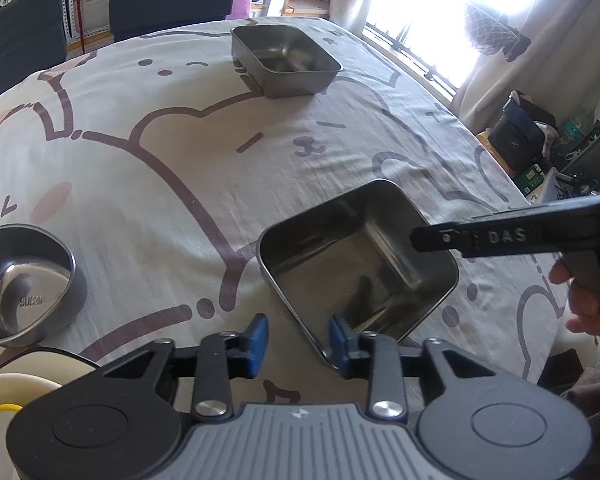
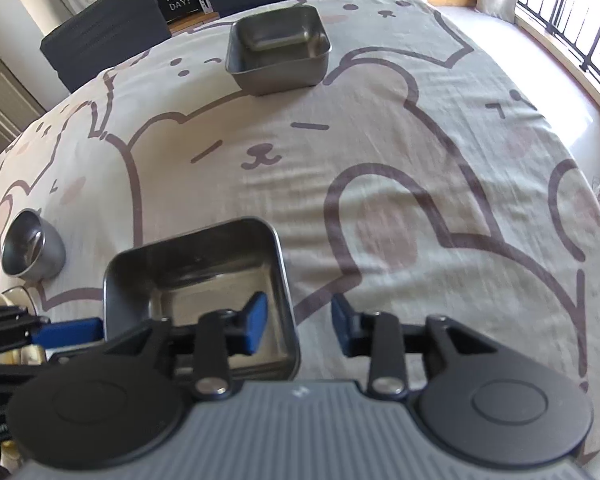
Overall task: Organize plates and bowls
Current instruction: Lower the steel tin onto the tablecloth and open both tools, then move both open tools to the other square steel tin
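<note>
A square steel tray (image 1: 360, 268) (image 2: 196, 280) sits on the bear-print tablecloth (image 1: 160, 140) close in front of both grippers. My left gripper (image 1: 299, 340) straddles the tray's near-left rim. Its jaws are apart: one blue pad is outside the wall, the other is at the rim, and neither clamps it. My right gripper (image 2: 299, 320) straddles the tray's right wall, one pad inside and one outside, also open with a gap. In the left wrist view the right gripper's black finger (image 1: 440, 238) reaches over the tray's far-right rim. A second square steel tray (image 1: 284, 60) (image 2: 278, 50) stands at the far side.
A round steel bowl (image 1: 28, 284) (image 2: 32, 248) stands to the left. A cream dish (image 1: 20, 384) lies at the near-left corner. Dark chairs (image 2: 104, 24) line the far edge of the table. A person's hand (image 1: 588, 308) holds the right gripper's handle. Clutter fills the floor at right.
</note>
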`<state>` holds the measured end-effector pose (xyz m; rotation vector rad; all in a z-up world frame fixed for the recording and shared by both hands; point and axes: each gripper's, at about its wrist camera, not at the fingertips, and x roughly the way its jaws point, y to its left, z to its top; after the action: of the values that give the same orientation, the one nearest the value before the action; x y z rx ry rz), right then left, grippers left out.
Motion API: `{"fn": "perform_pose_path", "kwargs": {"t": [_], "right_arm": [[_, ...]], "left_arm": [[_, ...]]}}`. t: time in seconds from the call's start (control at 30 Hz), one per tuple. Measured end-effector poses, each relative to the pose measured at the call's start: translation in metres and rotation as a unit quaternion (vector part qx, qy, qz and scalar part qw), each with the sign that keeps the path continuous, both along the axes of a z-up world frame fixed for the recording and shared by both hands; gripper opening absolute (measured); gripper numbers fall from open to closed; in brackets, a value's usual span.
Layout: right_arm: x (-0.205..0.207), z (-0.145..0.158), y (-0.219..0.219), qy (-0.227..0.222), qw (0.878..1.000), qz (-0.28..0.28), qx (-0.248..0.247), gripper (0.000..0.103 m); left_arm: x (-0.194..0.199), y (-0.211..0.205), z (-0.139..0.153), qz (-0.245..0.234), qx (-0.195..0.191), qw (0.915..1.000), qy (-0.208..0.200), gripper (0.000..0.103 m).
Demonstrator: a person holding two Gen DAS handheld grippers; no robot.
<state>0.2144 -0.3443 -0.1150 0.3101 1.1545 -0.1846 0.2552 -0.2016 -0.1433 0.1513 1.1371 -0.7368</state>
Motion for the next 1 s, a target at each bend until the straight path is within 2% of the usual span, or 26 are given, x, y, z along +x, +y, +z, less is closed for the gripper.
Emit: {"fn": "perform_pose_path", "kwargs": {"t": [0.13,0.17,0.27,0.43,0.5,0.6,0.83,1.0], "right_arm": [[-0.006,0.005,0.0,-0.003,1.0,0.003,-0.007,0.054],[-0.007,0.007,-0.001,-0.003,1.0,0.0,-0.011,0.06],[-0.012,0.014,0.001,-0.012,1.0,0.002,-0.021,0.07],[-0.022,0.025,0.009,-0.023,0.999,0.02,-0.033,0.087],[-0.026,0.03,0.01,-0.024,0.999,0.021,-0.04,0.09],[-0.033,0.04,0.011,-0.037,0.998,0.017,-0.037,0.101],[-0.05,0.07,0.023,-0.078,0.995,0.018,-0.051,0.103],[-0.06,0.103,0.03,-0.114,0.991,0.003,-0.064,0.103]], "left_arm": [[0.001,0.005,0.003,0.014,-0.003,0.9999,0.0,0.053],[0.001,0.006,0.005,0.017,-0.005,0.9998,-0.001,0.058],[0.001,0.011,0.01,0.026,-0.011,0.9996,-0.008,0.074],[-0.003,0.02,0.02,0.035,-0.018,0.9991,-0.014,0.081],[-0.005,0.026,0.025,0.041,-0.021,0.9987,-0.021,0.088],[-0.007,0.035,0.033,0.05,-0.035,0.9979,-0.022,0.1],[-0.014,0.052,0.059,0.06,-0.056,0.9947,-0.062,0.103],[-0.014,0.055,0.084,0.066,-0.074,0.9888,-0.112,0.103]]}}
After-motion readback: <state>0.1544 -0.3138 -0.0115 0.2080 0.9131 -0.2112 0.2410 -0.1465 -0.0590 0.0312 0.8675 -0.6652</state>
